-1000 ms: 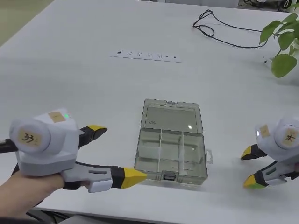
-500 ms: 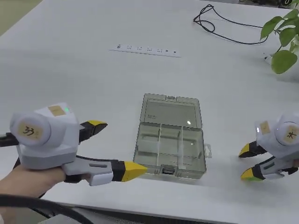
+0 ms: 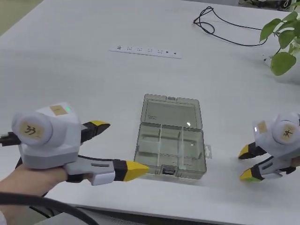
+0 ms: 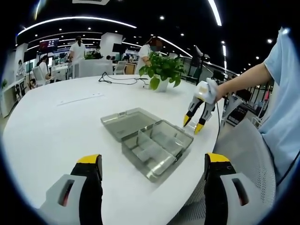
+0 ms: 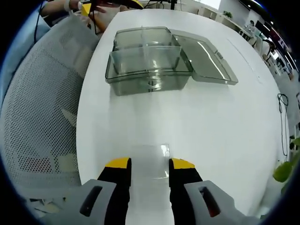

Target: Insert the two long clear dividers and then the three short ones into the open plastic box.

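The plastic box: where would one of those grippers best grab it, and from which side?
Probably the plastic box by the tray's side wall facing the right gripper, pinched over its rim from above, one jaw inside, one outside. That wall stands upright and thin, which suits two jaws. The lid lies open and flat on the table beyond the hinge, offering little to hold.
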{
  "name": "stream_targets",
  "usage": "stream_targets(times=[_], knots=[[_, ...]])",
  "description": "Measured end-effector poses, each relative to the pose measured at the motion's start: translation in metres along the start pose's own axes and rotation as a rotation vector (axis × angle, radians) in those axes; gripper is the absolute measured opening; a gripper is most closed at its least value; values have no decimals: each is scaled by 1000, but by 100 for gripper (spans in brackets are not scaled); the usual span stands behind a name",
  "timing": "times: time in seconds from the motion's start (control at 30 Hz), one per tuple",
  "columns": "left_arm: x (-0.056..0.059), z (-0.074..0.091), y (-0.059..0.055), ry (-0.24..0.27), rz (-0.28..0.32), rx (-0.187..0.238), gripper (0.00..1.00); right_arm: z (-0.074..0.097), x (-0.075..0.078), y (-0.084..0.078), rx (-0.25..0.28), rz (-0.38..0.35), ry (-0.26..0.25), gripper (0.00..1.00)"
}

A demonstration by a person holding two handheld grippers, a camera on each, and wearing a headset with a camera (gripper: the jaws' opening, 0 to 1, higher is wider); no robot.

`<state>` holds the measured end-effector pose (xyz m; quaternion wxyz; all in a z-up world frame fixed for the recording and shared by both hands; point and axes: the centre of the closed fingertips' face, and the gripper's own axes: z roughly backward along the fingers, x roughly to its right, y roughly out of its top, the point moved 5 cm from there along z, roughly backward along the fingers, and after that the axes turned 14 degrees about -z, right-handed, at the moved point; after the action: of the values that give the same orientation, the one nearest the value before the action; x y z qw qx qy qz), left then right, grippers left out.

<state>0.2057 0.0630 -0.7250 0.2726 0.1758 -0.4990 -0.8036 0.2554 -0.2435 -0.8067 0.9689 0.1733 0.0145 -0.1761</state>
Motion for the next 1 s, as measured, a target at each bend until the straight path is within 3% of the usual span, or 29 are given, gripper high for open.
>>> stream_targets(times=[0.23,0.53,0.7,0.77,1.0], knots=[[2,-2,0,1,13,9,92,9,-1,10,53,-6,-26,32],[0,-4,2,2,43,23,91,29,-9,41,150,13,-64,32],[-2,-8,3,4,87,30,84,44,-16,73,256,56,-85,32],[-1,-10,4,1,90,27,85,43,-11,79,263,75,-86,32],[-1,-19,10,-8,122,38,81,58,-37,122,324,187,-105,32]])
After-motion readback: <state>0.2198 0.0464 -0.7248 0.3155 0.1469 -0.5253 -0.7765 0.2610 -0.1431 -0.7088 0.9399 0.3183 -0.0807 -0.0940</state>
